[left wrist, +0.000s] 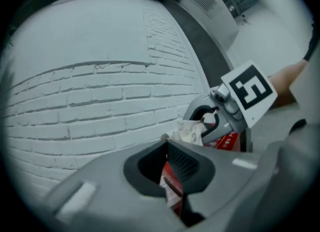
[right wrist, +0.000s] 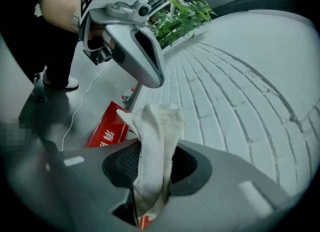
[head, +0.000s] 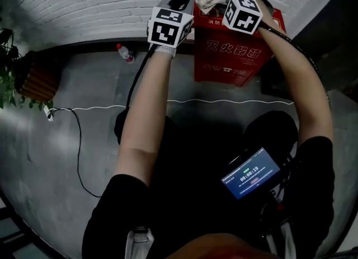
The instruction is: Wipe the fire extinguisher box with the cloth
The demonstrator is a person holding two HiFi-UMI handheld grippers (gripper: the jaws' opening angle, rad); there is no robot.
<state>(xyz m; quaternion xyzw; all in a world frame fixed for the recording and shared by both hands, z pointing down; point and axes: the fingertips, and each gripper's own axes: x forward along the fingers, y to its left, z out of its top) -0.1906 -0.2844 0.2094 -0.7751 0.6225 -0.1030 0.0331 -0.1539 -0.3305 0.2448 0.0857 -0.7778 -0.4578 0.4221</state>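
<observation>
Cloth (right wrist: 152,151) sits clamped between the jaws of my right gripper (right wrist: 152,172), a pale bunched strip standing up out of the pads with a short tail hanging below them. My left gripper (left wrist: 167,168) has its jaws drawn all but together. A red-and-white sliver shows in the slit, and I cannot tell whether that is an edge of the box being pinched or only the box seen beyond.

Fire extinguisher box (head: 232,56) stands at the upper centre-right of the head view, red with pale characters on its front, set against the foot of the white brick wall (head: 100,0). Both grippers are held over its top edge, close beside each other.

Judgement on the step: the wipe looks about to begin or is in its early strokes. To do it well, I would:
- keep the clamp firm so the cloth does not slip out
- lay the loose fabric flat on the panel, not the jaw tips
- run long overlapping strokes along the top, then down the front
- keep my left gripper out of the wiping path

Not verifiable:
- the box top, covered by both marker cubes in the head view
- whether cloth and box are touching
- the box's right side, behind my right forearm
- the printed characters, too blurred to read
- any dust or marks on the red surface
</observation>
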